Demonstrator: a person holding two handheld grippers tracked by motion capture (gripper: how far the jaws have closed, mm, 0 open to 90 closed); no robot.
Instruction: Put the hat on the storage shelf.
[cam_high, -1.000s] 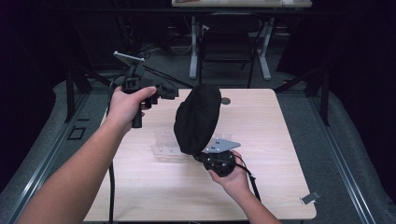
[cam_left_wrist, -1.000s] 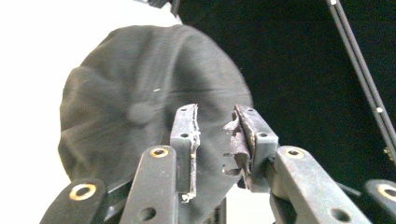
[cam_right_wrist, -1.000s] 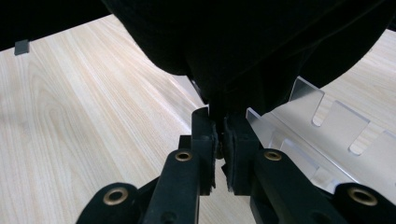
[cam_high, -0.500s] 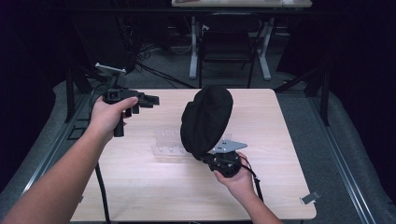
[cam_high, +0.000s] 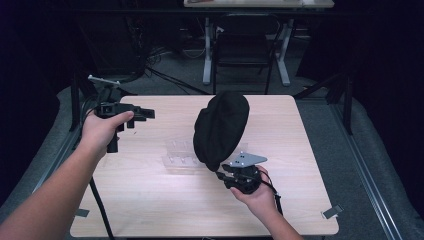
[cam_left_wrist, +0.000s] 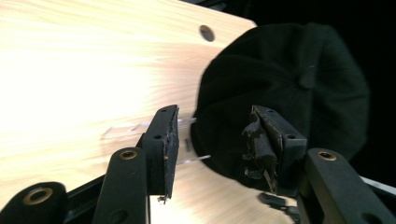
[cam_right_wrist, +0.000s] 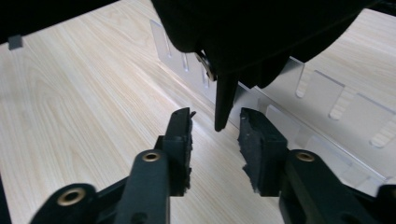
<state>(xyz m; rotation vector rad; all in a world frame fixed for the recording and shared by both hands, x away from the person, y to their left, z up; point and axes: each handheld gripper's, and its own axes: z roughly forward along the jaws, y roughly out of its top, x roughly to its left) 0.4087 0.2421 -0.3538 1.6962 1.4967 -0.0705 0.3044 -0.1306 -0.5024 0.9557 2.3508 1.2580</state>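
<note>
A black cap (cam_high: 220, 127) stands upright over a clear acrylic stand (cam_high: 180, 152) at the middle of the wooden table (cam_high: 150, 210). My right gripper (cam_high: 223, 172) sits just below the cap's lower edge. In the right gripper view its jaws have just been opening, and the cap's (cam_right_wrist: 261, 32) strap tip hangs between them untouched, so the right gripper (cam_right_wrist: 215, 135) is open. My left gripper (cam_high: 145, 114) hovers over the table's left edge, away from the cap. Its jaws have just been opening with nothing between them; the left gripper (cam_left_wrist: 212, 140) looks toward the cap (cam_left_wrist: 289, 84).
A chair (cam_high: 242, 45) and desk legs stand behind the table. Tape marks (cam_high: 332, 211) lie near the front corners. The clear stand's slotted plate (cam_right_wrist: 327, 93) stretches across the right gripper view. A small hole (cam_left_wrist: 206, 32) marks the tabletop.
The left hand has drawn away from the cap, leftward to the table's left edge, its jaws spreading. The right gripper's jaws have parted under the cap; that hand stayed in place.
</note>
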